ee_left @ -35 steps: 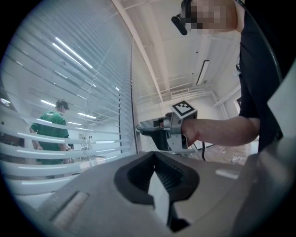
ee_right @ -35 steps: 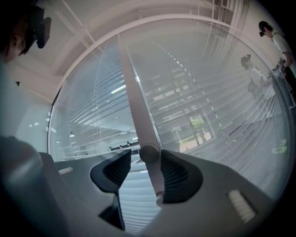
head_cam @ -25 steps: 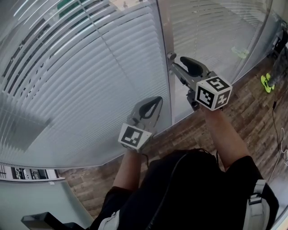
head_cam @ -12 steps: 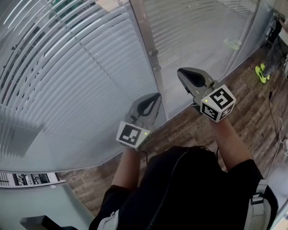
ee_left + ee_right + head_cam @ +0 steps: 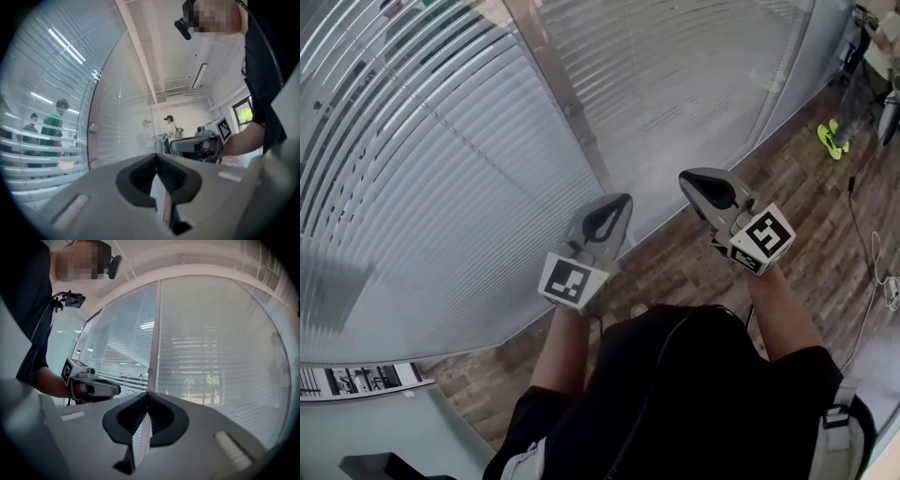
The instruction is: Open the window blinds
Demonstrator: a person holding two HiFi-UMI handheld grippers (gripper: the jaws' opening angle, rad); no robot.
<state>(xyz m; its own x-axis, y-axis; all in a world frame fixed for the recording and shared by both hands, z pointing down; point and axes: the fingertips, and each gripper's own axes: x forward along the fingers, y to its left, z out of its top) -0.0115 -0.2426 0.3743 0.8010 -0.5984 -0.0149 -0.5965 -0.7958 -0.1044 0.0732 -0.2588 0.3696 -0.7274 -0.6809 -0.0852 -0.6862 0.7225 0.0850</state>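
Grey slatted blinds [image 5: 441, 150] hang behind curved glass, with a second panel [image 5: 675, 75] to the right of an upright frame post [image 5: 558, 84]. Two small knobs [image 5: 574, 109] sit on that post. My left gripper [image 5: 624, 199] is shut and empty, held level a short way from the glass. Beside it, my right gripper [image 5: 685, 176] is also shut with nothing in it, clear of the post. In the left gripper view the jaws [image 5: 157, 157] meet, and people show between the slats [image 5: 28, 140]. In the right gripper view the jaws [image 5: 148, 394] are closed, facing the post [image 5: 153, 348].
A wood-plank floor [image 5: 694, 262] runs along the foot of the glass. Green shoes [image 5: 830, 141] and a white cable [image 5: 874, 258] lie at the right. People stand beyond the glass [image 5: 56, 126] and farther down the room [image 5: 172, 133].
My right gripper has closed its jaws and drawn back and down from the knob on the post. The left gripper has also moved away from the glass.
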